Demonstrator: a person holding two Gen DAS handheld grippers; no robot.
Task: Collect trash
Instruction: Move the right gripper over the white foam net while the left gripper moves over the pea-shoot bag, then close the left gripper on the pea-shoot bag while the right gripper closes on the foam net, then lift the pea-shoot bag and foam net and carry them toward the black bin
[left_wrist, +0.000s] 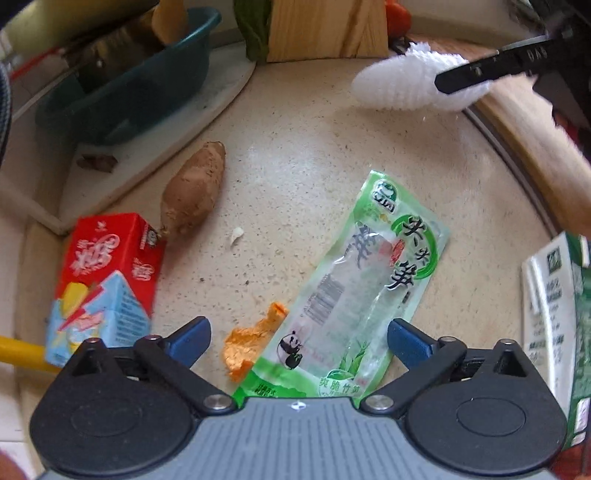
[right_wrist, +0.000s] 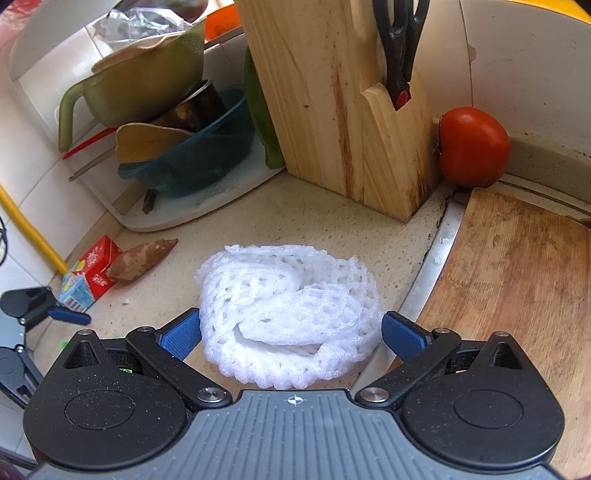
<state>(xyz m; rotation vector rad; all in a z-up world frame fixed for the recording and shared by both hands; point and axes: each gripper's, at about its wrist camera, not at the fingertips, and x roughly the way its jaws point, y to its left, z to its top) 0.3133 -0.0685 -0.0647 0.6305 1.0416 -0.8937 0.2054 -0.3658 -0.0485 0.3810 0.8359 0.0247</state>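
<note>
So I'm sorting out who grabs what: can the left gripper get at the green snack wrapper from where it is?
Probably yes. The left gripper is open with the green wrapper lying flat between its fingers; only an orange scrap sits beside it.

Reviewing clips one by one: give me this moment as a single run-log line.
left gripper: open over green snack wrapper | right gripper: open around white foam net | both items on countertop | nothing lifted

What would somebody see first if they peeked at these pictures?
Probably the fluffy white foam net on the speckled counter, sitting between the open right gripper. Next, the shiny green snack wrapper with a panda, lying flat before the open left gripper, and a round red tomato beside the wooden knife block.
</note>
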